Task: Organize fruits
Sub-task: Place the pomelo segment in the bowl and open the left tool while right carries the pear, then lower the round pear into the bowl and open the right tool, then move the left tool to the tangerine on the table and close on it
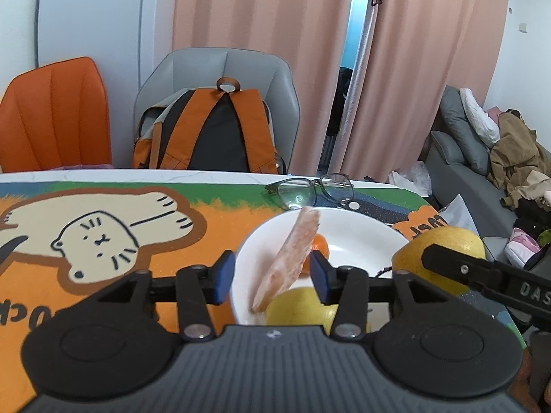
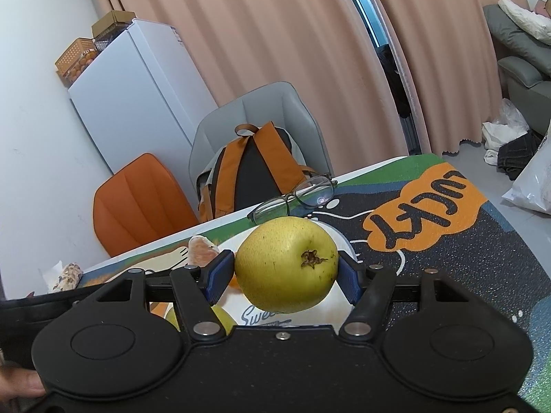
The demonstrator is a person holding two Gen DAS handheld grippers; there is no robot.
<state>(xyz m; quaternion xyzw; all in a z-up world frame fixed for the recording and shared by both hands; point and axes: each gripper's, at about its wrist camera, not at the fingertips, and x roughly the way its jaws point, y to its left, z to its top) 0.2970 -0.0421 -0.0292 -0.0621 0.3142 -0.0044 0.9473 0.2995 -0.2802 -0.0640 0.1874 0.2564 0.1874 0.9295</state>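
My left gripper [image 1: 270, 277] is open above the white plate [image 1: 358, 237]. A peeled orange segment [image 1: 287, 261] hangs tilted between its blue pads, touching neither, in mid-air over the plate. In the plate lie a small orange [image 1: 322, 246] and a yellow pear [image 1: 299, 308]. My right gripper [image 2: 284, 275] is shut on a second yellow pear [image 2: 286, 263] and holds it above the plate's right side; this pear also shows in the left wrist view [image 1: 444, 258]. The orange segment shows at the left in the right wrist view [image 2: 201, 251].
A pair of glasses [image 1: 310, 189] lies just behind the plate on the cartoon table mat [image 1: 103, 227]. A grey chair with an orange backpack [image 1: 210, 130] and an orange chair [image 1: 55, 113] stand behind the table. A wrapped snack [image 2: 67, 275] lies at the far left.
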